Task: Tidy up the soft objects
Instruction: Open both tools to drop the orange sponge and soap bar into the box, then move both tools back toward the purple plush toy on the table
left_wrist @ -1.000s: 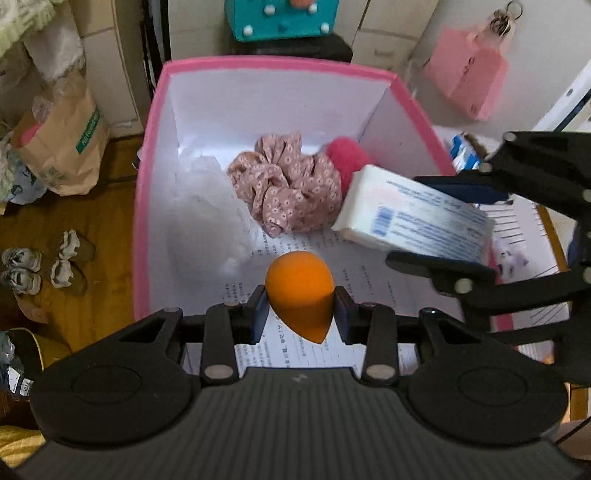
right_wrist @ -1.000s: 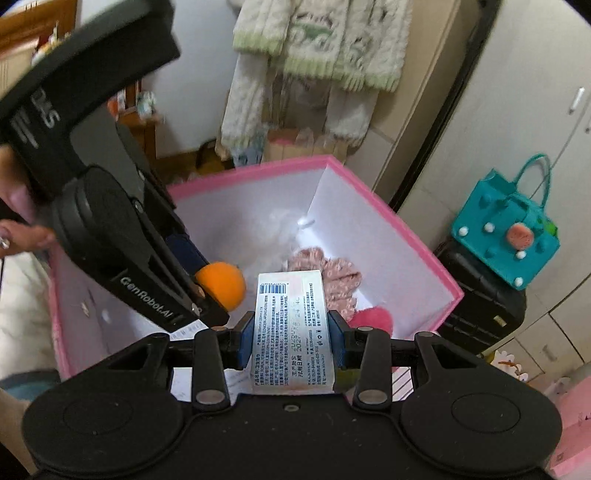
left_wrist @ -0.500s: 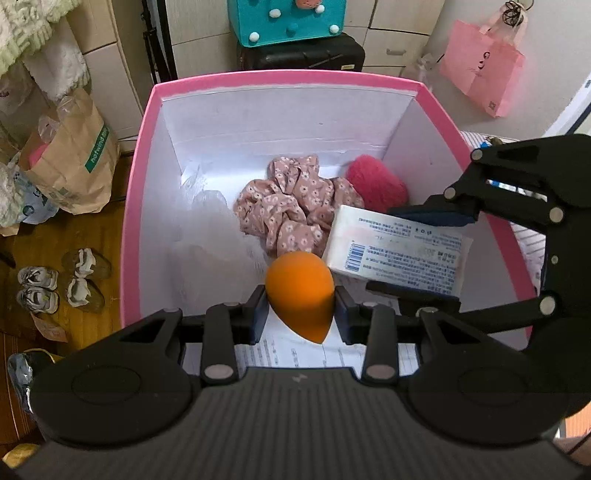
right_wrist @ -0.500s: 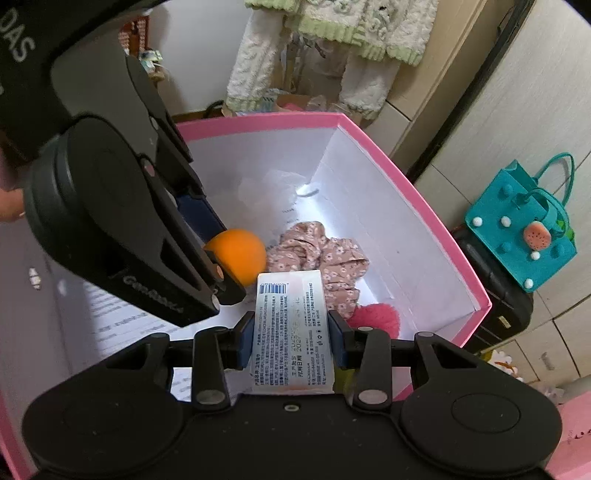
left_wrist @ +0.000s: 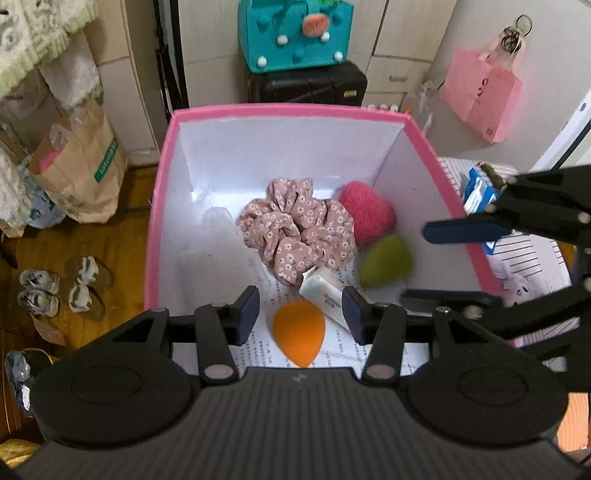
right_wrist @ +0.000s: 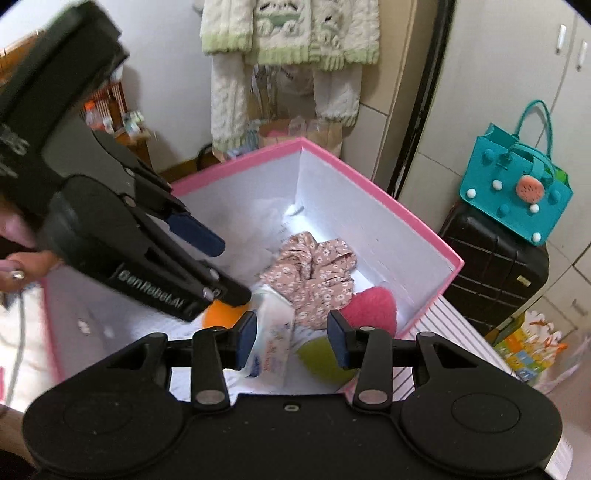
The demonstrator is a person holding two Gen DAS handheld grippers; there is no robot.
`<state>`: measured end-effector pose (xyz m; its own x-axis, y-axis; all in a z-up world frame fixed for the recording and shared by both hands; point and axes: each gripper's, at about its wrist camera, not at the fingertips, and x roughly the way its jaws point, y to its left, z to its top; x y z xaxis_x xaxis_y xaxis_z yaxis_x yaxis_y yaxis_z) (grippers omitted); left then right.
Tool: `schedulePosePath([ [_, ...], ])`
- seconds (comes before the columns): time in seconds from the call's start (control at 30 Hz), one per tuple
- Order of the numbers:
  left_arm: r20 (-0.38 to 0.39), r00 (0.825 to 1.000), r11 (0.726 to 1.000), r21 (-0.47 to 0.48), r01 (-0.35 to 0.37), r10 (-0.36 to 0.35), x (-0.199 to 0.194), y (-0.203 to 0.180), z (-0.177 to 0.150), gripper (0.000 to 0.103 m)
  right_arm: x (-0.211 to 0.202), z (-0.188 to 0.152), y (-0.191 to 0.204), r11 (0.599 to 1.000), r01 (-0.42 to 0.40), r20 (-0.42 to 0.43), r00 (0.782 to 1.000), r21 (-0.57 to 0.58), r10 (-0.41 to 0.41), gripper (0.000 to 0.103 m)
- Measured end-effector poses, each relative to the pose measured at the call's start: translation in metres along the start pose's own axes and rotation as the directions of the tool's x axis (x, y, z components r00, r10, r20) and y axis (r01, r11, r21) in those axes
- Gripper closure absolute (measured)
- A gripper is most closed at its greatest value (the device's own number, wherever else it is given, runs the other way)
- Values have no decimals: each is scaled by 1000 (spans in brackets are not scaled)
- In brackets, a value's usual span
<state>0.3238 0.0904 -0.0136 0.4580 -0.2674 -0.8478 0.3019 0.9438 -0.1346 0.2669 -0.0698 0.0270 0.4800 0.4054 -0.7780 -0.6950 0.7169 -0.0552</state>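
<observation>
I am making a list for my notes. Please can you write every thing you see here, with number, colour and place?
box: 1, pink rim, white inside, centre
scrunchie: 1, pink floral, in box
heart cushion: 1, pink, in box, far right
green sponge: 1, in box, right
orange sponge: 1, in box, near side
tissue pack: 1, white, in box
felt bag: 1, teal, on suitcase
suitcase: 1, black, behind box
paper bag: 1, pink, hanging
left claw: open, above box
right claw: open, above box

The right gripper (right_wrist: 291, 341) has its jaws wide apart over the pink box (right_wrist: 388, 201), holding nothing.
</observation>
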Motion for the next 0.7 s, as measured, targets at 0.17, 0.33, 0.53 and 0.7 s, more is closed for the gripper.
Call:
schedulePosePath([
  [0.17, 67, 998, 1000, 25, -15, 13, -30, -3, -12, 52, -36, -14, 8, 998, -39, 49, 998, 58, 36, 56],
  [0.33, 106, 994, 999, 50, -19, 14, -59, -3, -24, 50, -64, -29, 16, 991, -89, 77, 994, 105, 81, 56],
  [0.53, 131, 991, 992, 112, -51, 36, -92, -12, -41, 48, -93, -43, 23, 985, -124, 106, 988, 122, 111, 55],
  [0.7, 131, 991, 989, 147, -31, 12, -119, -19, -55, 47, -114, -54, 29, 981, -148, 125, 983, 129, 132, 55],
])
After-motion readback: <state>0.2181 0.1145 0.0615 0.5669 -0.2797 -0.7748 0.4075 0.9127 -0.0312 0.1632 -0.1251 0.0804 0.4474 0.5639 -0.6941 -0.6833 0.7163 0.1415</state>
